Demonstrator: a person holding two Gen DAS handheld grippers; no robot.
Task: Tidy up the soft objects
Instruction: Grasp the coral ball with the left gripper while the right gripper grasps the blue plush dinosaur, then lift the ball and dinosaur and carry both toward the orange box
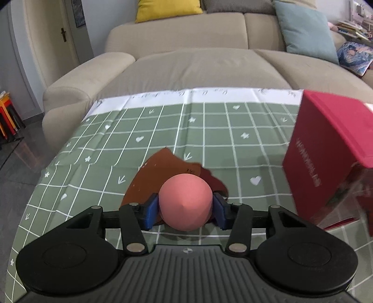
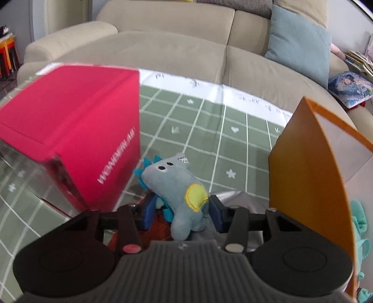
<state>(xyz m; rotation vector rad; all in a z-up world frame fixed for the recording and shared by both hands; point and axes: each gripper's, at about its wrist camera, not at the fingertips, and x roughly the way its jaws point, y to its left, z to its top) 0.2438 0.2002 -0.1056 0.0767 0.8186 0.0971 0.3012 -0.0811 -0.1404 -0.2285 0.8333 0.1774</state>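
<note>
A beige sofa [image 1: 200,67] fills the background, with a yellow cushion [image 1: 166,9] and a pale blue cushion [image 1: 305,30] on it. In front of it lies the worktop [image 1: 209,130], covered by a green cloth with a white grid and a white strip along its far edge.

A red box [image 2: 70,130] with white lettering on its side stands toward the middle of the worktop. An orange box [image 2: 305,167] with a pale inner face stands open near the right edge, with a bit of turquoise plush [image 2: 359,223] showing behind its wall.

A brown sheet [image 1: 163,172] with torn edges lies flat on the cloth toward the near left part of the worktop. A crumpled silver wrapper [image 2: 235,198] lies beside the orange box.

The right gripper [image 2: 183,212] has a blue-grey plush dinosaur [image 2: 179,191] between its blue pads, near the worktop's front edge between the two boxes; whether both pads press on it I cannot tell.

The left gripper [image 1: 185,209] is closed on a pink sponge ball [image 1: 185,201], both pads against its sides, over the brown sheet.
</note>
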